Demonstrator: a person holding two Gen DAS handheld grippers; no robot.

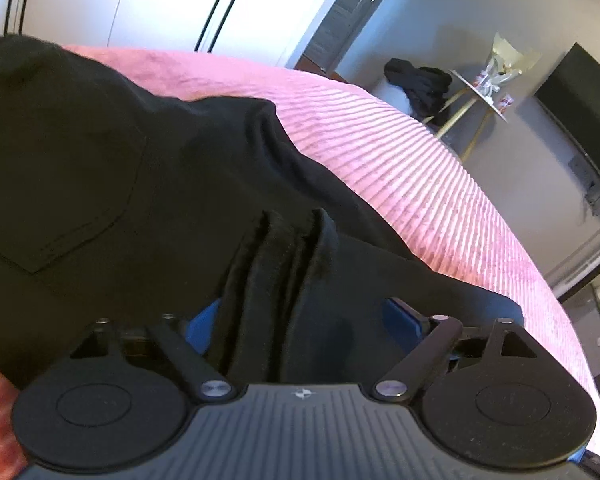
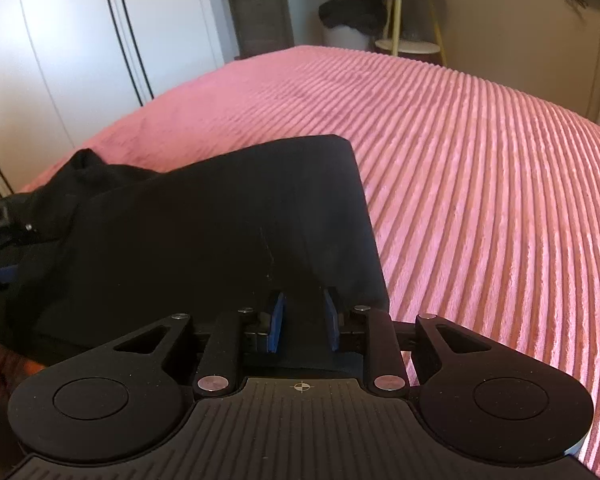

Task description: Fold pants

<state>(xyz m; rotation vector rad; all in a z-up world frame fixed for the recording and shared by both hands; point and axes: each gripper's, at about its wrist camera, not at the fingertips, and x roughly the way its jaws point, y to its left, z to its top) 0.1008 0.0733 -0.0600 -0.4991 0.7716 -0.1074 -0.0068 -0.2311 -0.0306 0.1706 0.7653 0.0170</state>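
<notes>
Pink ribbed bedding [image 2: 480, 168] carries the black pants [image 2: 228, 216], which lie in a partly folded stack at the near edge of the bed. Left gripper [image 1: 300, 320] stands spread wide with a bunched ridge of fabric rising between its blue pads [image 1: 204, 320], apparently not pressed; right gripper [image 2: 302, 320] stands narrowly parted around a fold of cloth, its pads not visibly clamping. Judged from this, re-seat both grips on the full layer stack before lifting, then carry both corners level so the fold lands square.
</notes>
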